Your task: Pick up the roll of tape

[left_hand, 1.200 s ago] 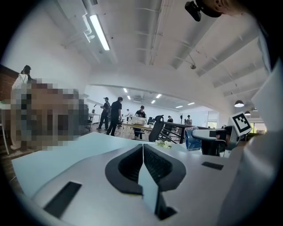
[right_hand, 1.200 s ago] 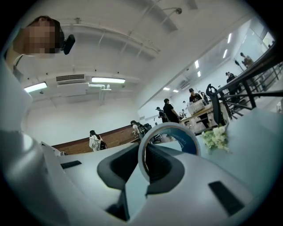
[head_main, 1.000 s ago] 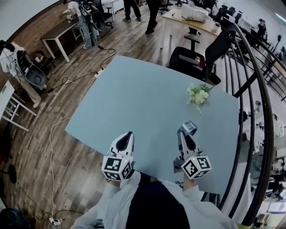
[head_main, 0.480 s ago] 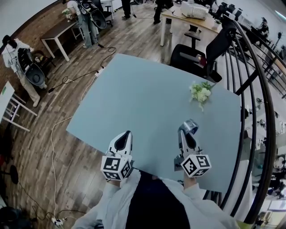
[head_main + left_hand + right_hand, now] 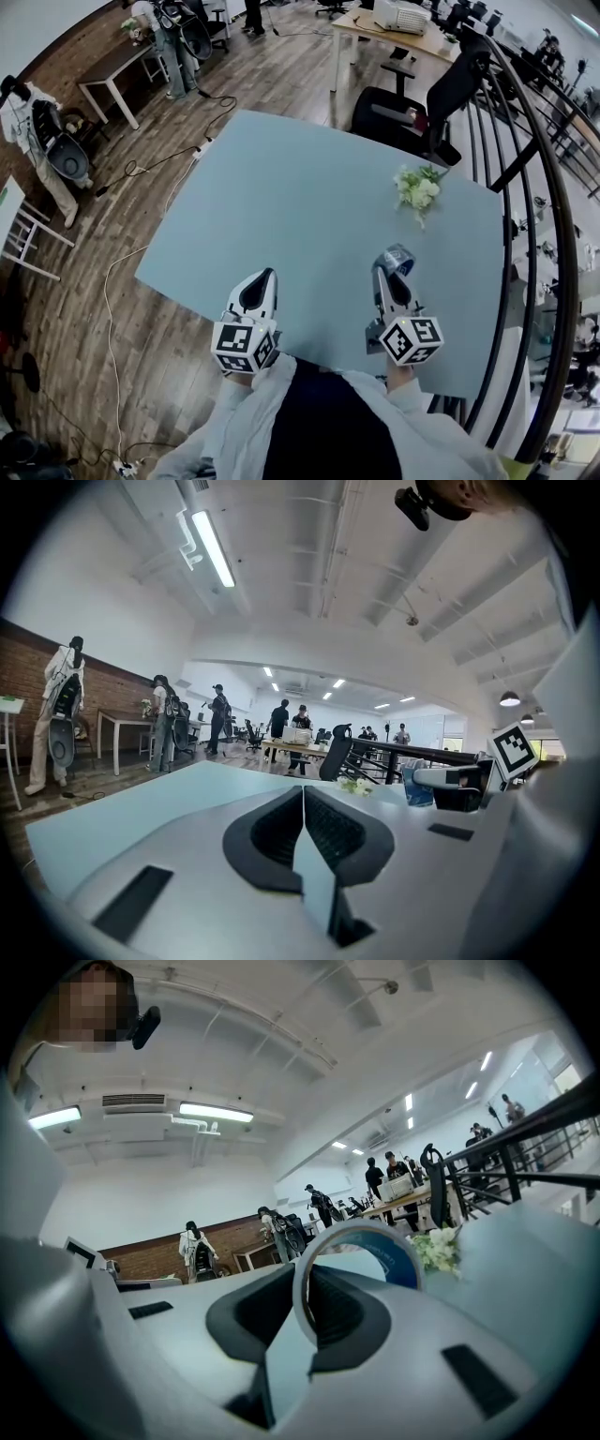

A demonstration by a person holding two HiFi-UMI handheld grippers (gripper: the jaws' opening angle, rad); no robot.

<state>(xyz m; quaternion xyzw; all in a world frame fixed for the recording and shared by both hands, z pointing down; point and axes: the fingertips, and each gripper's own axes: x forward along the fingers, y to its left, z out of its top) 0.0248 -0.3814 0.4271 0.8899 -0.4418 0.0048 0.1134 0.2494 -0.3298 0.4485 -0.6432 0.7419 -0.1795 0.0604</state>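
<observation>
The roll of tape (image 5: 397,260) is a pale ring with a blue inner face, held off the light blue table (image 5: 300,225) at the tip of my right gripper (image 5: 390,271). In the right gripper view the roll of tape (image 5: 375,1258) stands on edge with its rim pinched between the jaws of the right gripper (image 5: 302,1309), which is shut on it. My left gripper (image 5: 260,286) hovers over the table's near edge, shut with nothing in it. Its dark pads meet in the left gripper view, where the left gripper (image 5: 302,819) looks level across the table.
A small bunch of white flowers (image 5: 417,192) lies on the table's far right. A black office chair (image 5: 412,108) stands behind the table, and a black railing (image 5: 539,216) curves along the right. A cable (image 5: 112,309) runs over the wooden floor at the left. People stand far back.
Both grippers have stayed nearly still, and the tape roll remains in the right jaws. The head camera has shifted slightly, so the table sits a little higher in view.
</observation>
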